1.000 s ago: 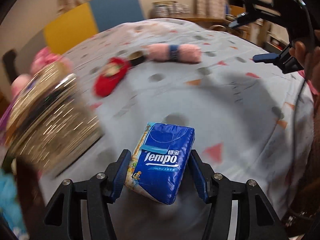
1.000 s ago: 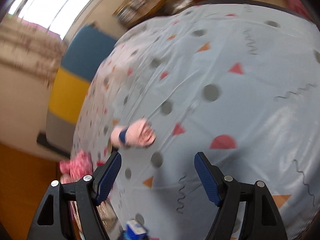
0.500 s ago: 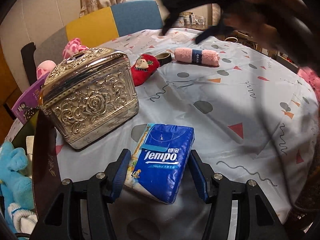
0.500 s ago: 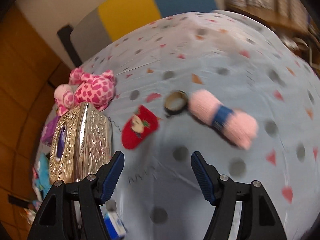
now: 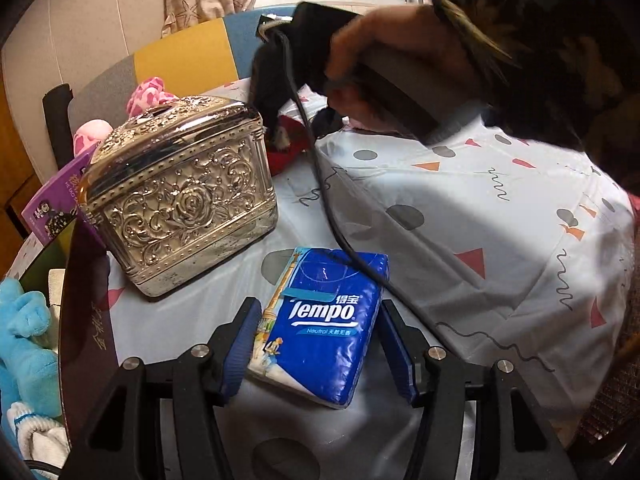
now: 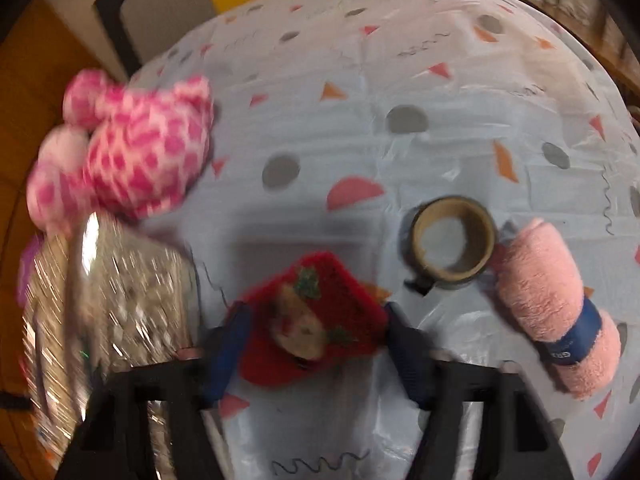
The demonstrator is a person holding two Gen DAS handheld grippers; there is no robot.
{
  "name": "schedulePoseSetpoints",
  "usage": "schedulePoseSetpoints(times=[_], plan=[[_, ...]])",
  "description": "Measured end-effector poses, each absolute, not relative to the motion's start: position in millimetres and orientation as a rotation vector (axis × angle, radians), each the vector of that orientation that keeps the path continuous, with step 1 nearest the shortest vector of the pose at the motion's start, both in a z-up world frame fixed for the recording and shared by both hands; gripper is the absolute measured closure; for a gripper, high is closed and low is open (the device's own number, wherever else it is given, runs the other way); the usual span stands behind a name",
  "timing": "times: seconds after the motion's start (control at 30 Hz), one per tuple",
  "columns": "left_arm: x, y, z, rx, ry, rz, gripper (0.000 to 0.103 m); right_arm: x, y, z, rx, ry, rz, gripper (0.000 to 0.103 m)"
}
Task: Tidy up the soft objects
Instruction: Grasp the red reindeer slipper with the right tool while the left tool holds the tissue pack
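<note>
My left gripper (image 5: 320,344) is shut on a blue Tempo tissue pack (image 5: 324,320), low over the patterned tablecloth (image 5: 460,208). My right gripper (image 6: 316,344) is open, its jaws on either side of a red plush Santa slipper (image 6: 312,320) that lies on the cloth; this view is blurred. A rolled pink towel (image 6: 556,304) with a blue band lies to its right. A pink spotted plush toy (image 6: 136,148) sits at the far left. In the left wrist view the right hand and its gripper cover the red slipper (image 5: 286,148).
An ornate silver box (image 5: 180,196) stands left of the tissue pack and also shows in the right wrist view (image 6: 108,308). A tape roll (image 6: 452,240) lies between slipper and towel. A blue plush (image 5: 24,344) lies off the table's left edge. A cable (image 5: 320,184) crosses the cloth.
My right gripper has swung down and closed in on the red slipper, which now sits between its jaws. My left gripper holds the tissue pack in much the same place.
</note>
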State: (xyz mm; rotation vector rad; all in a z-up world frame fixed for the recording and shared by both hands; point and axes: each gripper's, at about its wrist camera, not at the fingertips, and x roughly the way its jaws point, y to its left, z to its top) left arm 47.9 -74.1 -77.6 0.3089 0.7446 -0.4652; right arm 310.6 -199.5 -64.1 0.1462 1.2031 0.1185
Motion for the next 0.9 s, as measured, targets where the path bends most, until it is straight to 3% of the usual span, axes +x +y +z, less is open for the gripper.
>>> schedulePoseSetpoints(times=[0.07, 0.13, 0.43, 0.7, 0.9], plan=[[47, -73, -78, 0.305, 0.743, -0.465, 0.043, 299, -200, -63, 0.100, 1.183, 0.126, 0.074], [48, -73, -79, 0.300, 0.742, -0.465, 0.043, 282, -209, -59, 0.075, 1.188, 0.126, 0.077], [50, -72, -78, 0.287, 0.756, -0.459, 0.043, 191, -255, -67, 0.143, 1.305, 0.131, 0.077], [67, -71, -63, 0.190, 0.851, -0.460, 0.046, 159, -242, -68, 0.034, 1.259, 0.103, 0.074], [50, -67, -28, 0.153, 0.790, -0.452, 0.046, 150, -241, -71, 0.023, 1.219, 0.129, 0.073]])
